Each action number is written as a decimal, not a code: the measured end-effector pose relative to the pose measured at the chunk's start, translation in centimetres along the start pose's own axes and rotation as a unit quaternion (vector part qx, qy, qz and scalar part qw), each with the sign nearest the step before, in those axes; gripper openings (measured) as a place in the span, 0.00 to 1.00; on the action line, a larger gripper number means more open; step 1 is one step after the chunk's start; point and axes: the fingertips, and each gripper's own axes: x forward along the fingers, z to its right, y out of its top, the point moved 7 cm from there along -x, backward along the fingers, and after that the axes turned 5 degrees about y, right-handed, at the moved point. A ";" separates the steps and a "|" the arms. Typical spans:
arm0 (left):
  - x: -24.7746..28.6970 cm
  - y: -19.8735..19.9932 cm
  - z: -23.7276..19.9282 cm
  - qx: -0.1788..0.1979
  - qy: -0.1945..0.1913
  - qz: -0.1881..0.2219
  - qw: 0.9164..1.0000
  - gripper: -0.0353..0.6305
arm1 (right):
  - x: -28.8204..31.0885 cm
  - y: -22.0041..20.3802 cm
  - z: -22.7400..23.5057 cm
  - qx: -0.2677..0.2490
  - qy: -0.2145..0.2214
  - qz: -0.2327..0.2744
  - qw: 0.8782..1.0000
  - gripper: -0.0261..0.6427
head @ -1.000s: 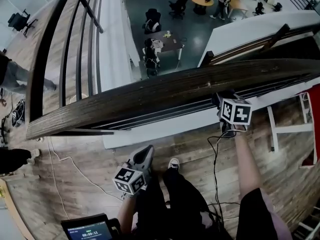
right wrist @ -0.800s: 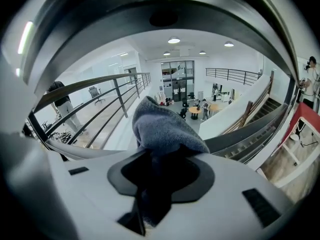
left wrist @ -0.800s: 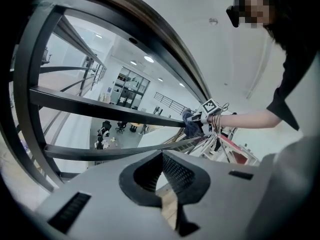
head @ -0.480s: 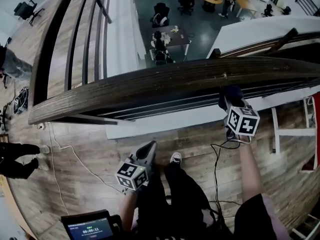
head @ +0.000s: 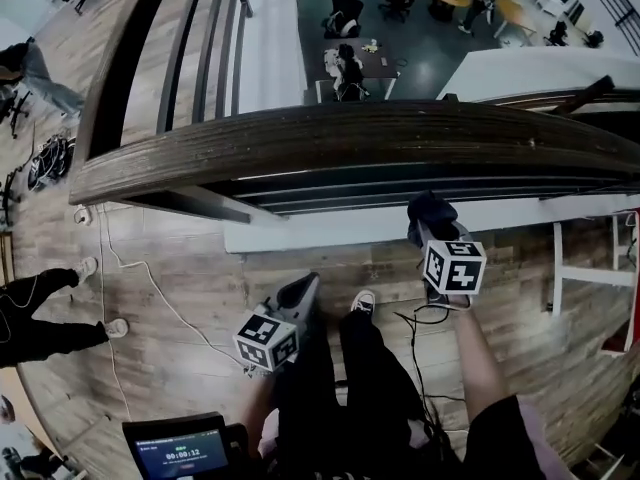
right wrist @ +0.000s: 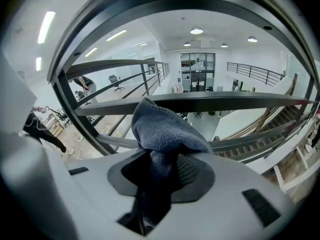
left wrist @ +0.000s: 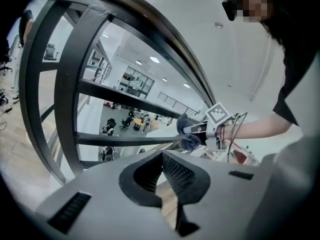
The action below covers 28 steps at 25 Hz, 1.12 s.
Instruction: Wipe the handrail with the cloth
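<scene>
The dark wooden handrail curves across the head view, above black steel bars. My right gripper is below and short of it, over the plank floor, shut on a bunched blue-grey cloth. The cloth is clear of the rail. In the right gripper view the cloth bulges out of the jaws, with the handrail arching overhead. My left gripper hangs low by the person's legs, shut on nothing. In the left gripper view its jaws point at the bars, the right gripper and the cloth.
Black steel bars run under the handrail. Beyond them lies a lower floor with tables and chairs. A bystander's legs are at left, a cable trails over the planks, and a screen sits at the bottom.
My right gripper has come down and back from the handrail with the cloth, toward the person. The head view has swung, so the rail sits higher. The left gripper has hardly moved.
</scene>
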 end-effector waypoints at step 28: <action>-9.0 -4.7 -17.3 -0.024 0.025 0.000 0.999 0.05 | 21.2 1.0 -31.3 -0.076 0.140 -0.050 0.986 0.20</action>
